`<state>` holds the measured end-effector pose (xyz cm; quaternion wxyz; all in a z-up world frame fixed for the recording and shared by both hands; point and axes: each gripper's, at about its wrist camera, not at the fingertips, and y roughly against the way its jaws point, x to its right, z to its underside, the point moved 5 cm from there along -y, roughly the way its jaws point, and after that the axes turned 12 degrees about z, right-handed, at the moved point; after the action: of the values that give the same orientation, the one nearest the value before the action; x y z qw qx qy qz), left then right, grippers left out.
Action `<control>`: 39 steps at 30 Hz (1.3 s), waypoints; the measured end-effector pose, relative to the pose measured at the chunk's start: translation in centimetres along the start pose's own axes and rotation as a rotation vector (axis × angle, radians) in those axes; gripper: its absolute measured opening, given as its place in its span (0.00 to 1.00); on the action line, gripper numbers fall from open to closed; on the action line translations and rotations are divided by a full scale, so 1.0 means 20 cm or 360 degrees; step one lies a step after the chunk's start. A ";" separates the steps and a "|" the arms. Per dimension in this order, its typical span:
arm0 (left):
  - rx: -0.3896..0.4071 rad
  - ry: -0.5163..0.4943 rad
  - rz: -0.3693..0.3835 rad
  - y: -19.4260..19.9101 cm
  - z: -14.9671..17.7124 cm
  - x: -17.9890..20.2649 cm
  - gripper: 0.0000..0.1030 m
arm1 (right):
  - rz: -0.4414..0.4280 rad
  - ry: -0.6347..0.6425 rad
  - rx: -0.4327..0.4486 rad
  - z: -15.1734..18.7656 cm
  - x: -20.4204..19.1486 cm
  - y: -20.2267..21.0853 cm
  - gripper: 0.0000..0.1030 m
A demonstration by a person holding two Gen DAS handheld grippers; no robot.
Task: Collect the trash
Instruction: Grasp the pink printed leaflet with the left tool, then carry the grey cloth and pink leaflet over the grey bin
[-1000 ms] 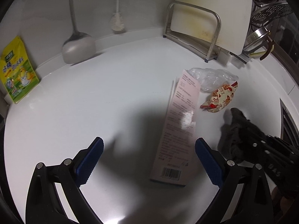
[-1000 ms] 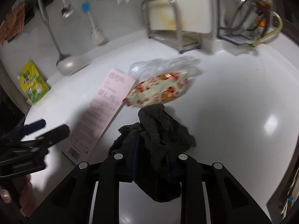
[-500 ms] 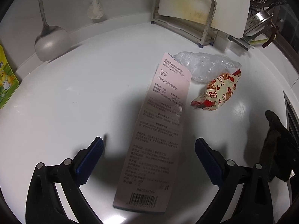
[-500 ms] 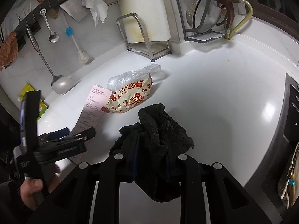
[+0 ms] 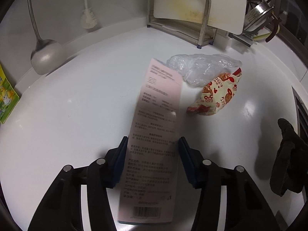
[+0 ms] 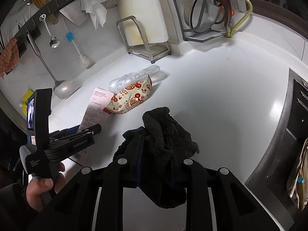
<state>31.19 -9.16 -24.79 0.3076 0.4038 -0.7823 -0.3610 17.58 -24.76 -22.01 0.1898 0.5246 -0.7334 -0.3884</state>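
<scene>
Left gripper (image 5: 153, 144): jaws just closing onto the pink box (image 5: 154, 134), pads meeting its sides.
Right gripper (image 6: 155, 144): clamping a dark cloth (image 6: 163, 134).
Snack wrapper (image 5: 215, 96): lying on the worktop (image 5: 86, 105) just beside the pink box.

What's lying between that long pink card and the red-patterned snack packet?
Nothing: the left wrist view shows bare white counter between the pink card and the snack packet. A crumpled clear plastic bag sits just behind that gap.

You are in a home kitchen: a white worktop (image 6: 221, 100), a ladle (image 6: 62, 90) and spoon (image 6: 53, 42) hanging on the wall (by a brush (image 6: 82, 57)), a chopping board (image 5: 200, 2) at the back edge.
</scene>
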 end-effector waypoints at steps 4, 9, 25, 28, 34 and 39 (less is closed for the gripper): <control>0.0004 0.0019 0.0019 0.04 0.02 0.00 0.48 | -0.0004 -0.0003 -0.0006 0.02 0.00 0.02 0.21; 0.0051 0.0006 0.0024 0.15 0.03 0.02 0.48 | -0.0012 -0.0007 -0.0008 0.05 0.00 0.05 0.21; 0.0180 0.0015 -0.0036 0.67 0.26 0.15 0.48 | -0.0132 0.0083 0.0017 0.15 0.01 0.41 0.21; 0.0196 0.0052 -0.0056 0.77 0.32 0.20 0.48 | -0.0167 0.0121 0.0006 0.20 0.03 0.49 0.21; 0.0225 0.0131 -0.0103 0.94 0.49 0.33 0.48 | -0.0234 0.0237 -0.0027 0.33 0.10 0.65 0.21; 0.0210 0.0161 -0.0137 1.01 0.67 0.49 0.48 | -0.0281 0.0331 -0.0067 0.46 0.19 0.75 0.21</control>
<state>7.71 -4.95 -13.83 0.3037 0.4741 -0.7698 -0.3007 0.45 -22.68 -16.69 0.2408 0.6204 -0.6524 -0.3626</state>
